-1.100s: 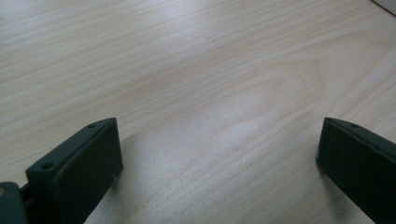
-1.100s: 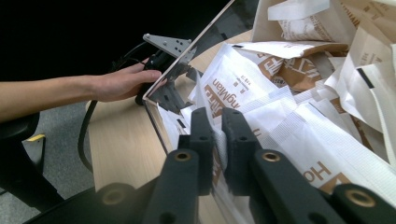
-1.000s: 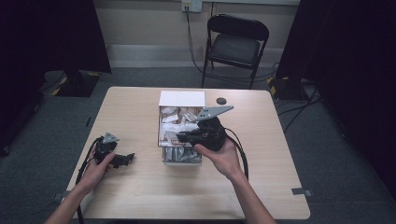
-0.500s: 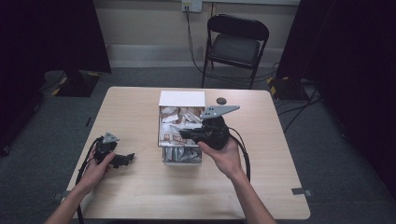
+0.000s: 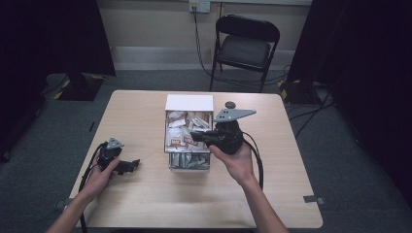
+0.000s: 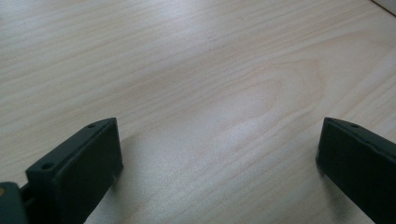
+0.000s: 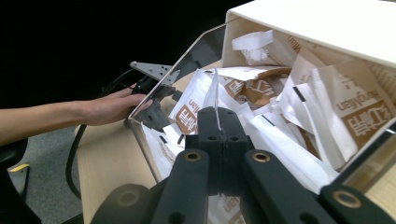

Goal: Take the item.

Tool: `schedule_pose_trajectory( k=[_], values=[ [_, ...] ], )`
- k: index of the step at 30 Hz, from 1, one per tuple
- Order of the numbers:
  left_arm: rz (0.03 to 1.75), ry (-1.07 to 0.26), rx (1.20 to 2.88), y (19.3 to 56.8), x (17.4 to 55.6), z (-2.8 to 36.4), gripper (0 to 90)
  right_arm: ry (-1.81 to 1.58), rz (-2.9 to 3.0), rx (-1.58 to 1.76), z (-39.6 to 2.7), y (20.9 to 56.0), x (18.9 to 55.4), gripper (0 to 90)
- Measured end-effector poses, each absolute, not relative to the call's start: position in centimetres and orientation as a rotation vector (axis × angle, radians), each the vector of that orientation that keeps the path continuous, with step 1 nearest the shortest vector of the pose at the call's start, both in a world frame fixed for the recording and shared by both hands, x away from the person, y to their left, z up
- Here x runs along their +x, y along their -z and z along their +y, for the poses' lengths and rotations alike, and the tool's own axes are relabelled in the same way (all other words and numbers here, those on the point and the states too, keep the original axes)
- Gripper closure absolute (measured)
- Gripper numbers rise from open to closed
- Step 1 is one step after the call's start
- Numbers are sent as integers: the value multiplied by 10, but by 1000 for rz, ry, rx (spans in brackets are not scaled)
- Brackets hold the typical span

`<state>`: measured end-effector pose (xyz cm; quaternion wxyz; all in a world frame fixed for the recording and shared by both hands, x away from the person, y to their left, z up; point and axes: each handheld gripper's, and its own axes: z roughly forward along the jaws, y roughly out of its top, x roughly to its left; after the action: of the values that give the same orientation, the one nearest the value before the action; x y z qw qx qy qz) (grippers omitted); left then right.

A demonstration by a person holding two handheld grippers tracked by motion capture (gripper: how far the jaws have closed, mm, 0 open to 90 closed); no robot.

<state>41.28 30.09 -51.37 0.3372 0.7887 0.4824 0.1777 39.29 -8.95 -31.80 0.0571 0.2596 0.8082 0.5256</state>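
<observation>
Since a second ago, the right claw has lifted slightly over the one clear box, pinched shut on a single white packet. One left claw rests wide open on the desk, holding nothing. One chair stands behind.

Each black hand-held gripper carries a grey triangular plate and black cable; forearms bare.

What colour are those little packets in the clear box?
The packets are white with brown printed labels, clearest in the right gripper view.
</observation>
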Motion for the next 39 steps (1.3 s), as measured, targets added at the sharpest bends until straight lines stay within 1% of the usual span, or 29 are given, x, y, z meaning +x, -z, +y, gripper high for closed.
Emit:
schedule_pose_trajectory(
  k=[39],
  values=[
    [1257, -463, 2056, 514, 413, 301, 0, -1627, 2386, 795, -104, 299, 385, 900]
  ],
)
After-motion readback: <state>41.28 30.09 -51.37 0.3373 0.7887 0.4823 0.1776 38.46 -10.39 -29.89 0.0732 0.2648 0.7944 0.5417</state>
